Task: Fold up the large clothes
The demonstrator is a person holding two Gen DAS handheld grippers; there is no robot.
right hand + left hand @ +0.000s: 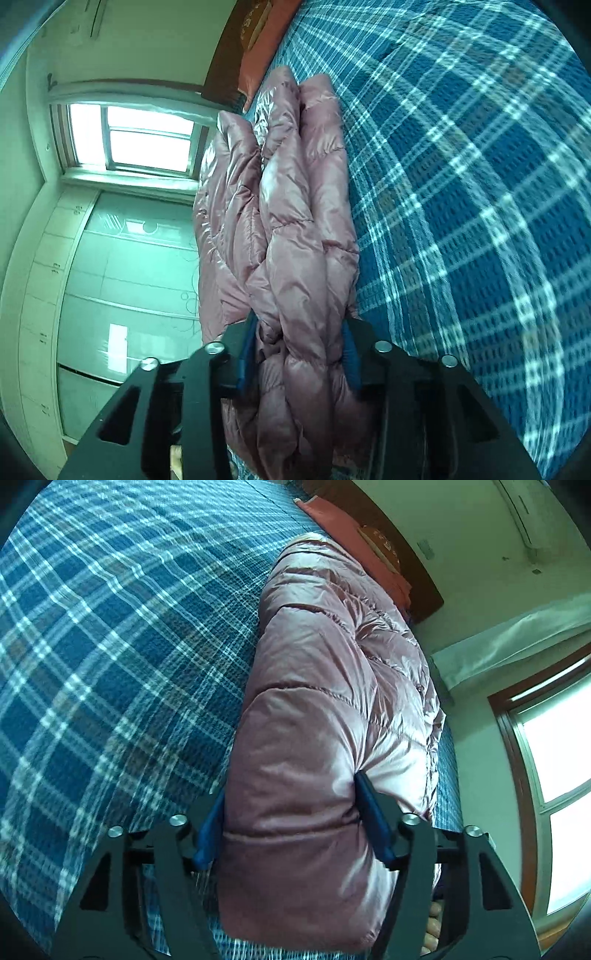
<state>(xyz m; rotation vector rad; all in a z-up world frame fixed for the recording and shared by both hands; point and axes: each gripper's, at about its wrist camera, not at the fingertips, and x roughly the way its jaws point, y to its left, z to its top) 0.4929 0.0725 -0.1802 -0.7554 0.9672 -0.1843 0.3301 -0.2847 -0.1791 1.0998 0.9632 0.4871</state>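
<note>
Both grippers, left (291, 823) and right (299, 354), are clamping the jacket (332, 686) near the bed (110, 646) edge; jaws should be moving together, level.

This is a bedroom in someone's home. A wide bed (110, 627) fills most of the room, spread with a blue plaid cover crossed by white lines. At its far end a dark wooden headboard (413, 565) stands against a pale wall, with a reddish pillow (332, 513) lying just before it. A window (147, 140) in a brown frame lets in bright daylight. An air conditioner (524, 513) hangs high on the wall, and pale wardrobe doors (129, 280) with a faint pattern stand beside the window.
</note>
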